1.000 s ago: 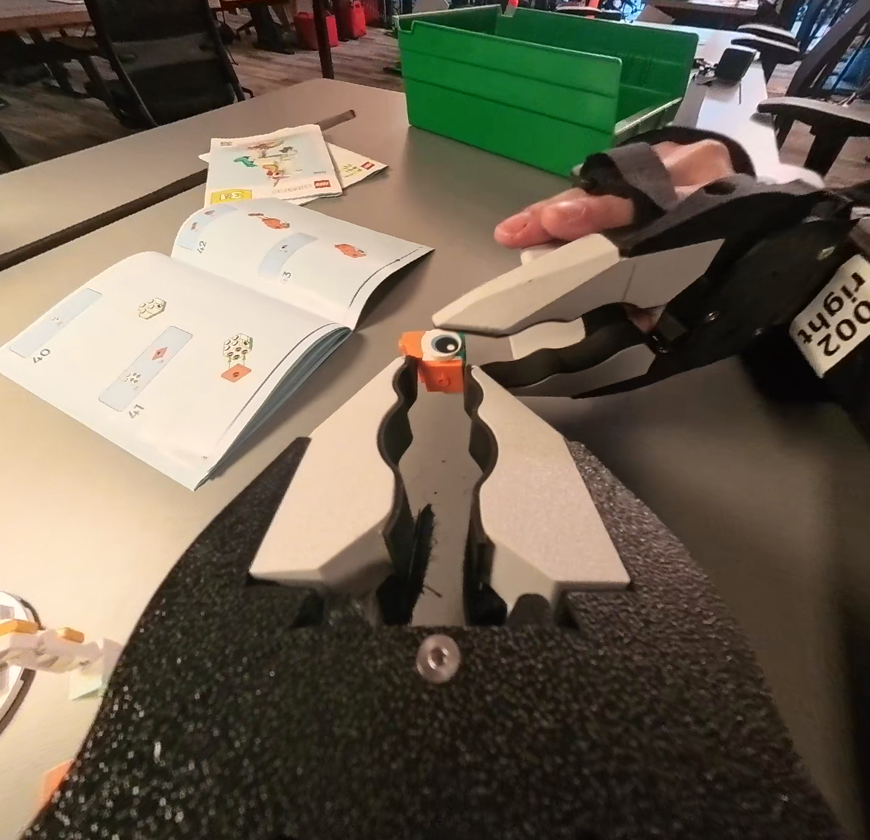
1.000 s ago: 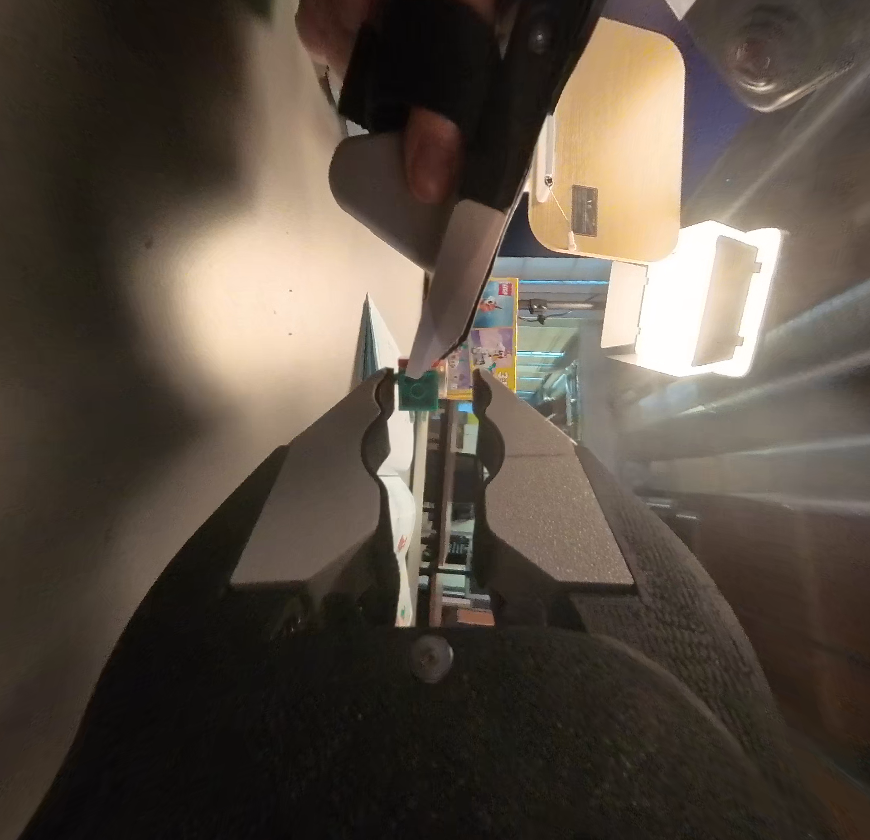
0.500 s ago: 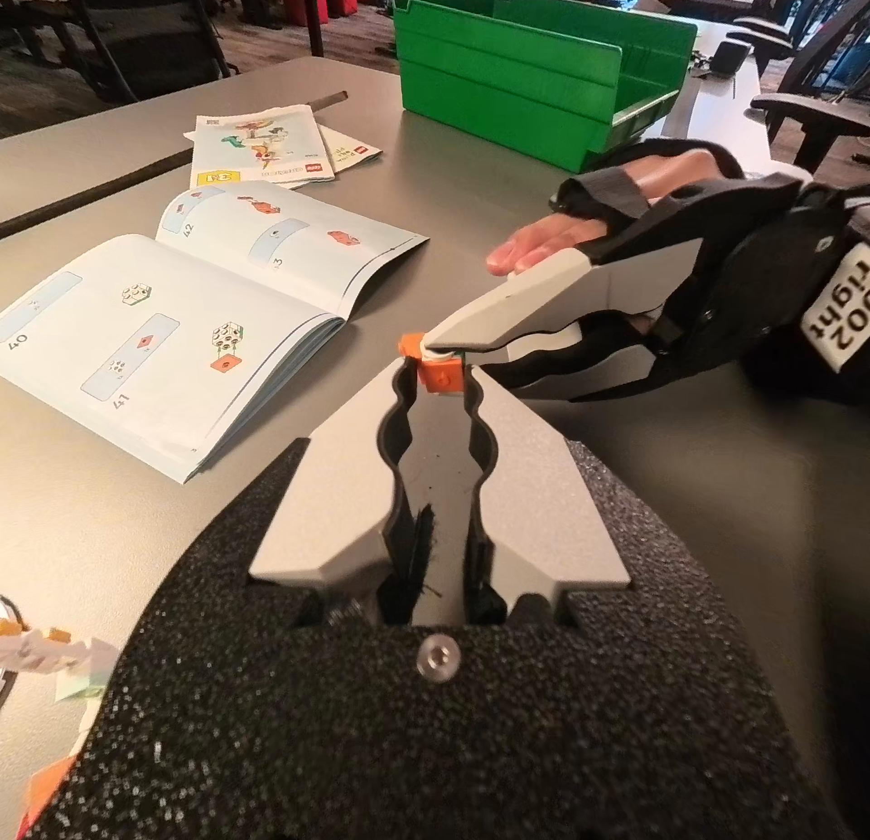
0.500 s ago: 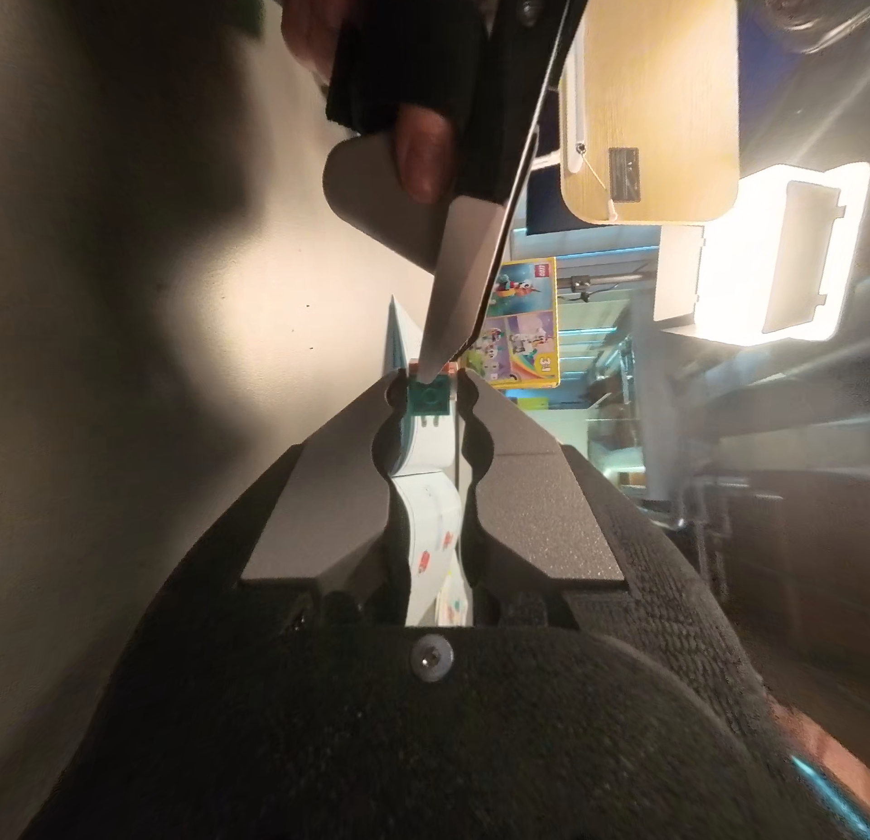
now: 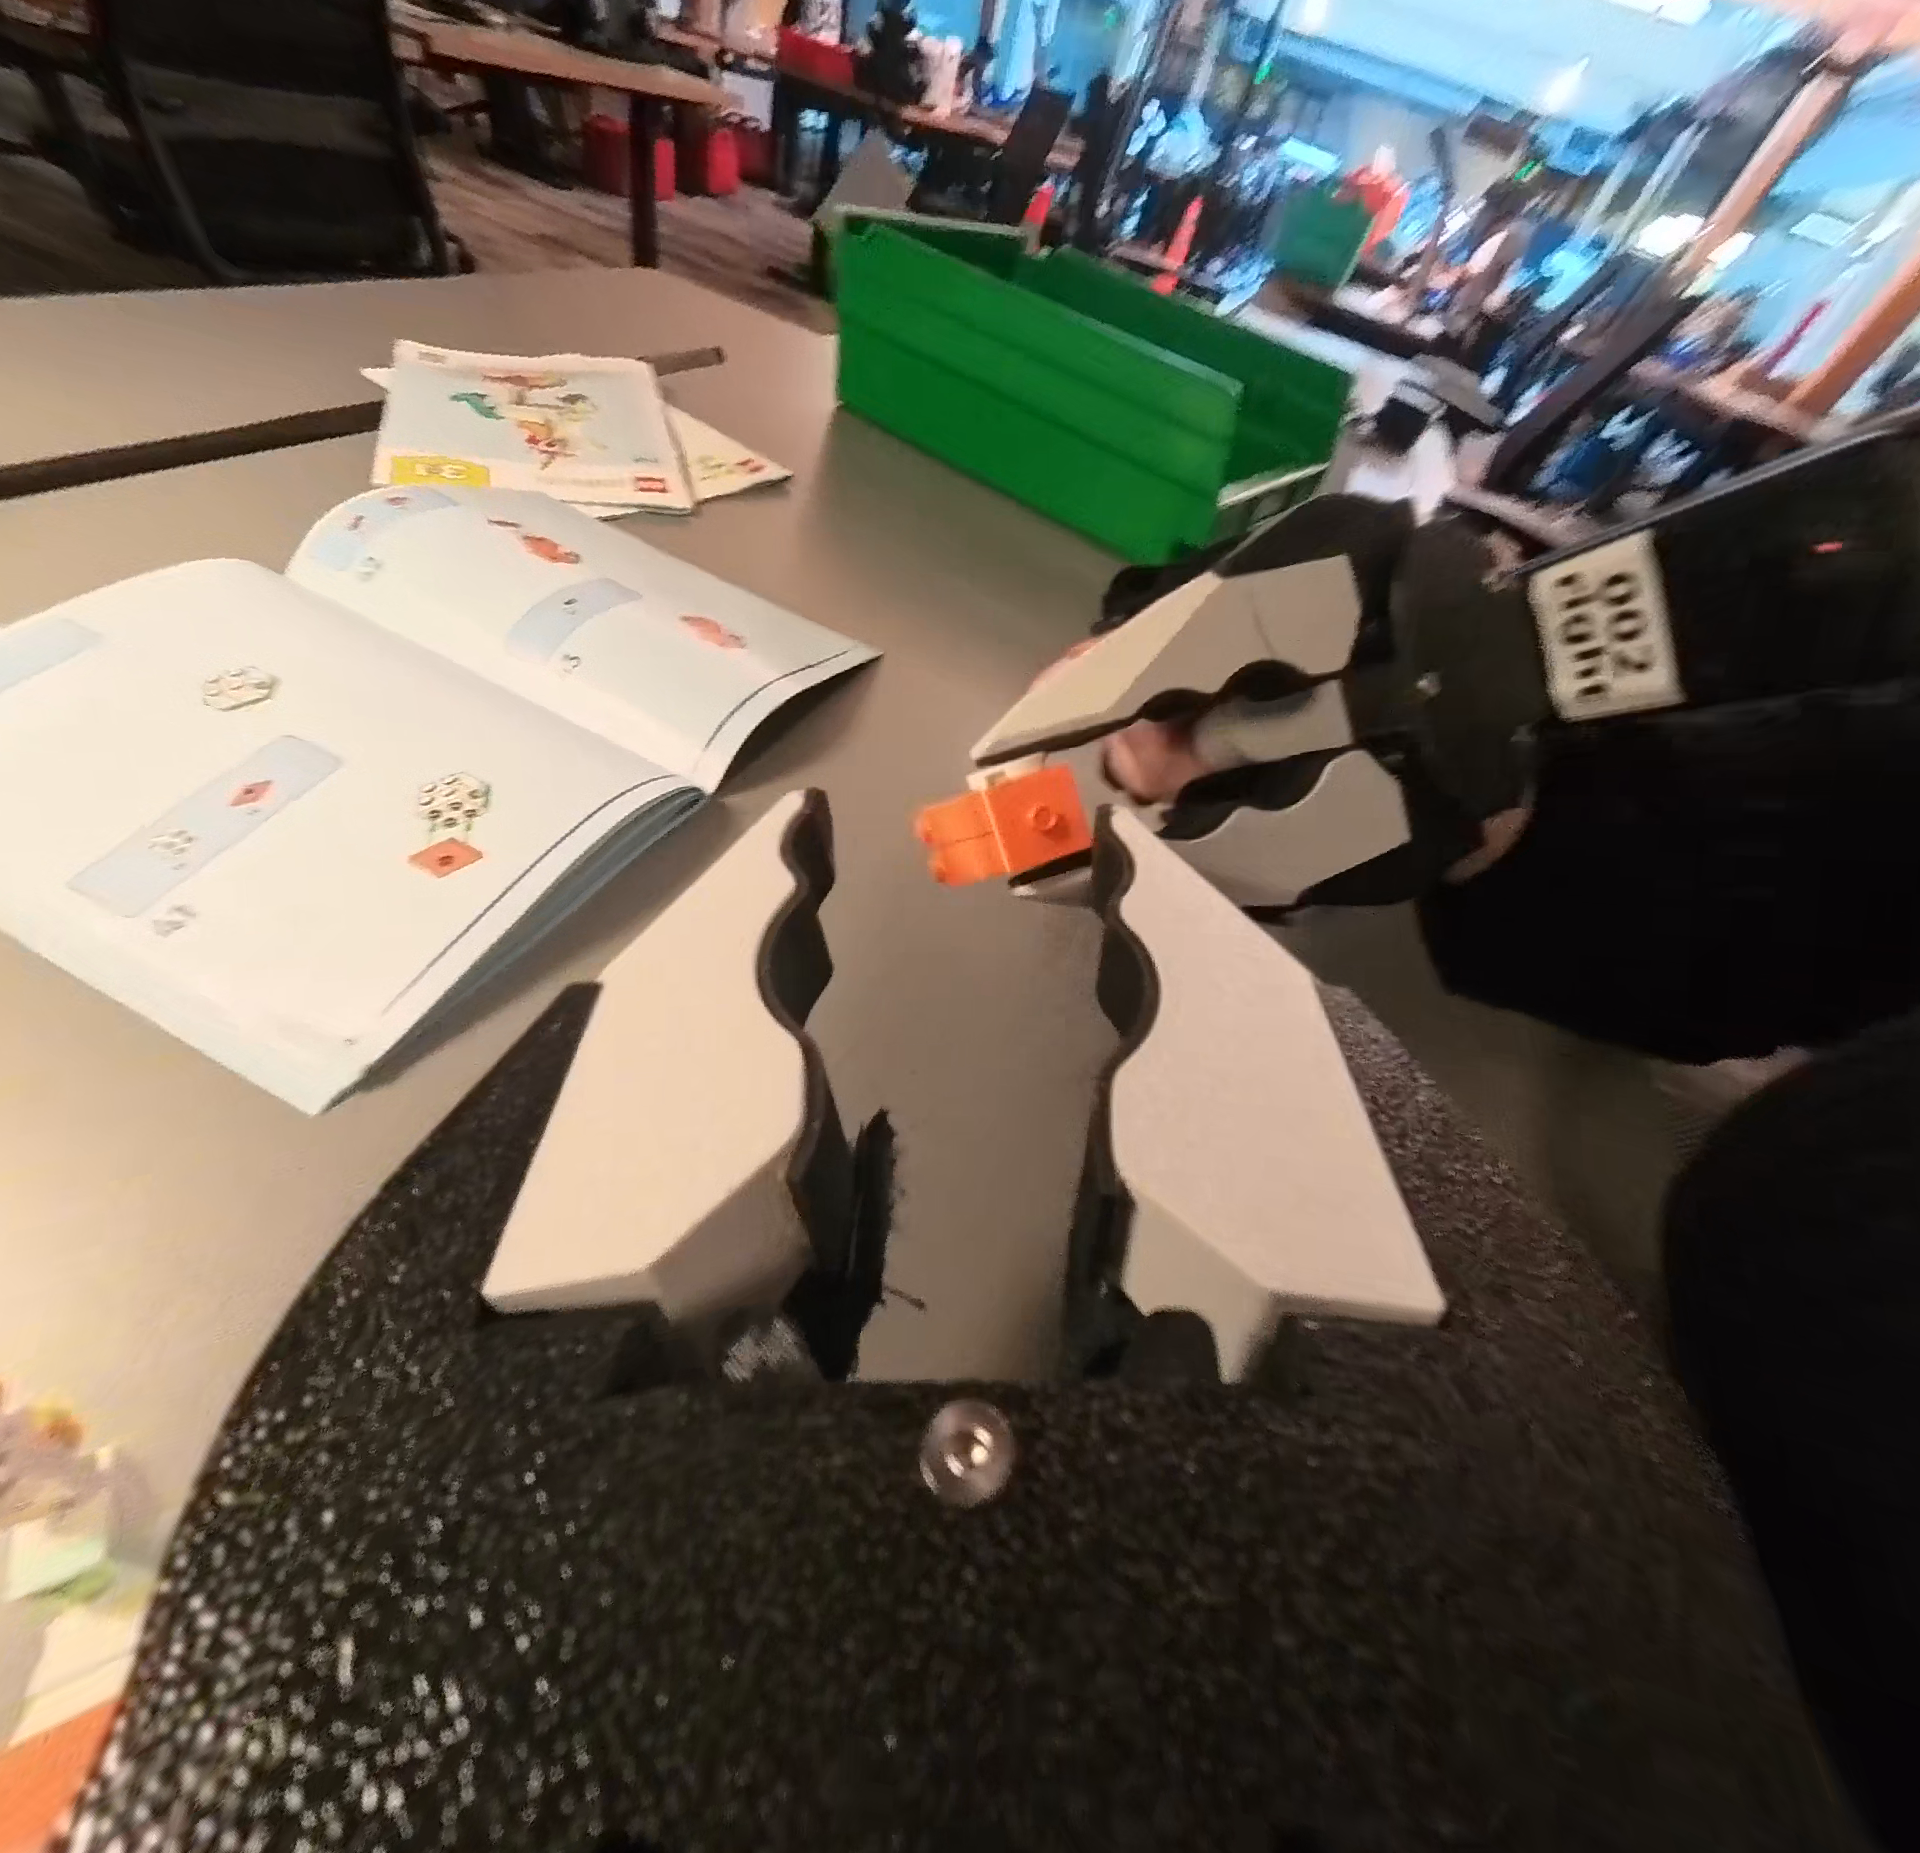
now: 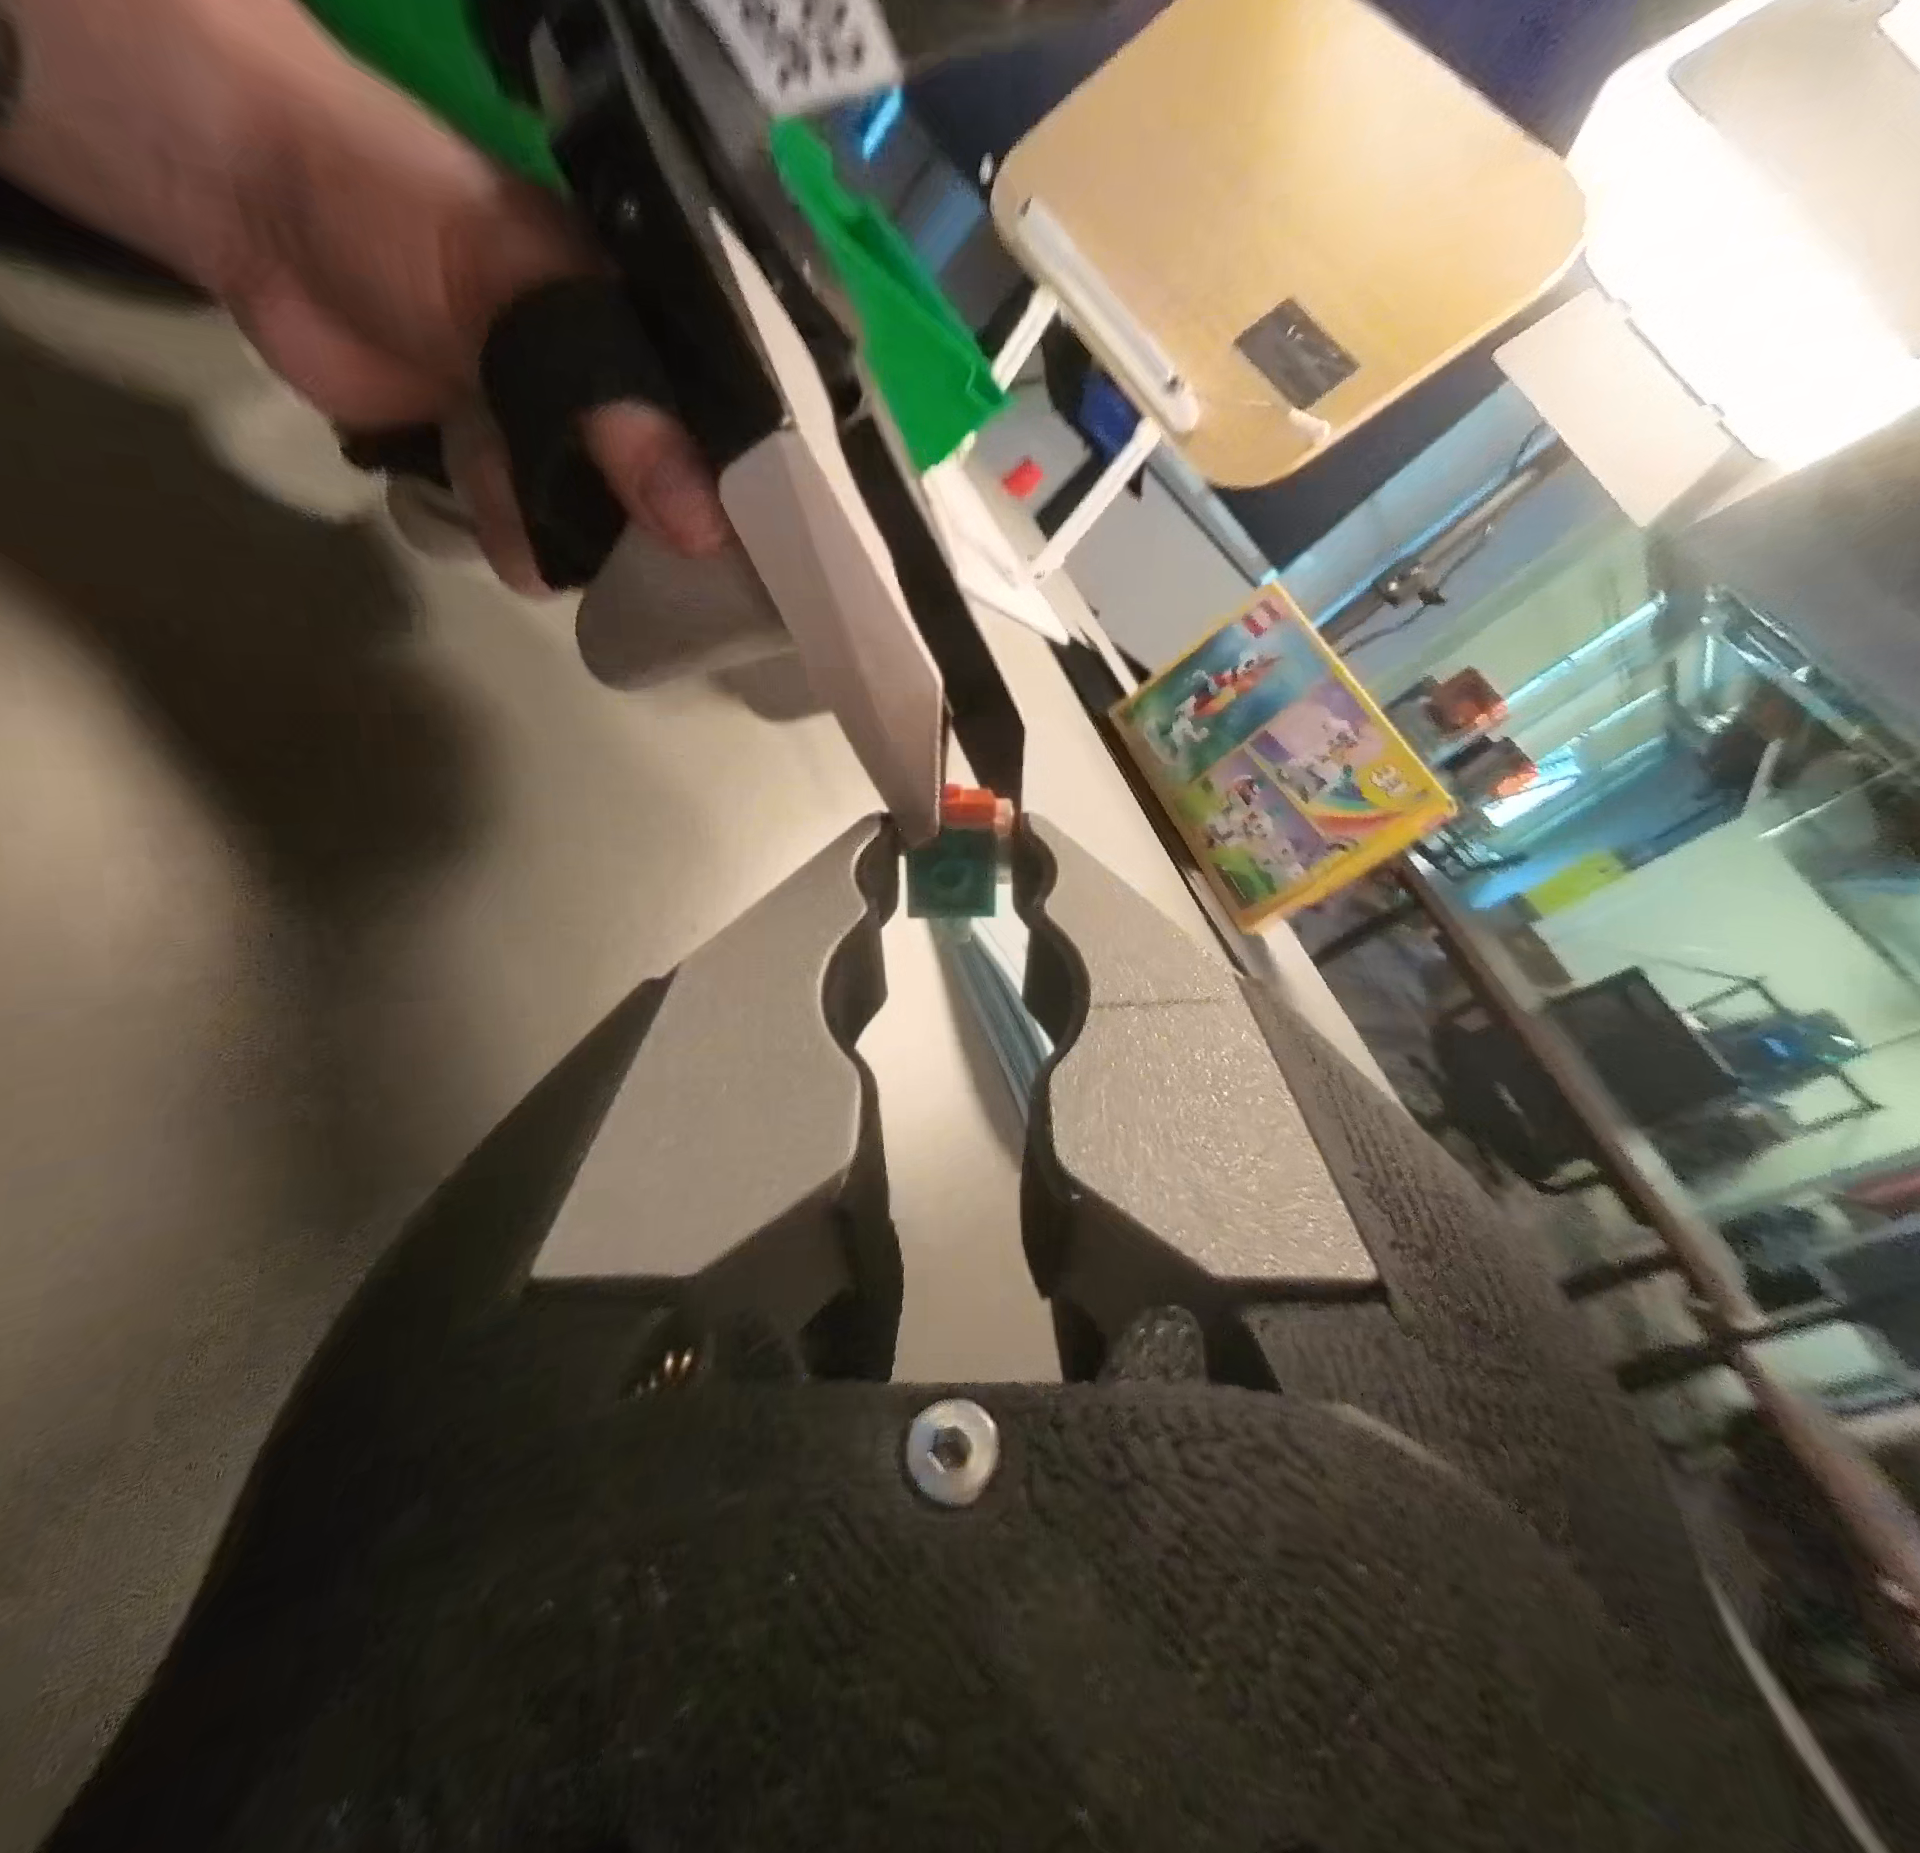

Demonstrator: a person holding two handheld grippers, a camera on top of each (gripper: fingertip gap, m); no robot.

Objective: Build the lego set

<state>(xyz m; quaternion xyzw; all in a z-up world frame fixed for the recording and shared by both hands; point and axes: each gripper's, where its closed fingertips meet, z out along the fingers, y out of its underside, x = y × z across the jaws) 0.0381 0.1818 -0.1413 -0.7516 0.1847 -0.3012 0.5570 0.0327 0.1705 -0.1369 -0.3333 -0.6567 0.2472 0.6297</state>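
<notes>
Little build: a small orange lego piece (image 5: 1003,839) with a green brick on its back (image 6: 951,878) is held up in the air above the grey tabletop (image 5: 935,577), so it can be worked on from both sides.

Right gripper (image 6: 951,853): it is clenched on the little build at its very tips. The build is pinched there so most of it sticks out and can be reached.

Left gripper (image 5: 951,847): its two fingers are spread wide and nothing is held in them. One finger is just beside the orange piece; whether it is touched cannot be told. It looks as if the build is being left to the right gripper alone.

Open booklet (image 5: 343,764): it is laid flat on the tabletop near the grippers, pages up, so the steps can be looked at while building.

Other booklets (image 5: 530,442): they are kept closed and farther back, likely because they are not needed now.

Green bin (image 5: 1060,401): it is set at the far side of the tabletop, out of the way. What is inside cannot be seen.

Loose pieces (image 5: 52,1491): some blurry pale and orange bits are seen at the left edge, close by for later steps.

Set box (image 6: 1283,764): it is stood far off.
</notes>
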